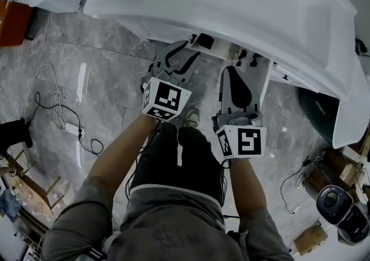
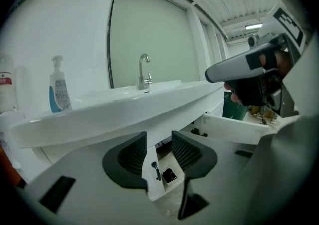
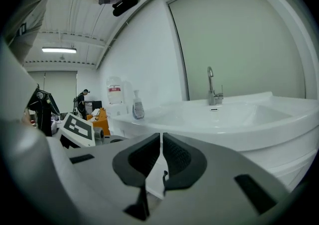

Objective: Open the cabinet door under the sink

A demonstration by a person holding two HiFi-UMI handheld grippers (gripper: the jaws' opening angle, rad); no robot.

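Observation:
The white sink [image 1: 191, 6] juts out over the cabinet below it. In the left gripper view a white cabinet door [image 2: 148, 165] with a small dark handle [image 2: 156, 171] stands edge-on, beyond and between the jaws; no pad touches it. My left gripper [image 2: 159, 138] is open and empty; from above, the left gripper [image 1: 182, 52] reaches under the basin's rim. Another white door panel [image 2: 234, 128] hangs open to the right. My right gripper [image 3: 161, 137] is shut on nothing; overhead, the right gripper [image 1: 232, 70] is level with the left one, just right of it.
A tap [image 2: 144, 72] and a soap bottle [image 2: 59, 88] stand on the basin. Cables and a power strip [image 1: 72, 129] lie on the marble floor at left. A dark green bin [image 1: 318, 116] stands at right, a wooden stool [image 1: 32, 187] at lower left.

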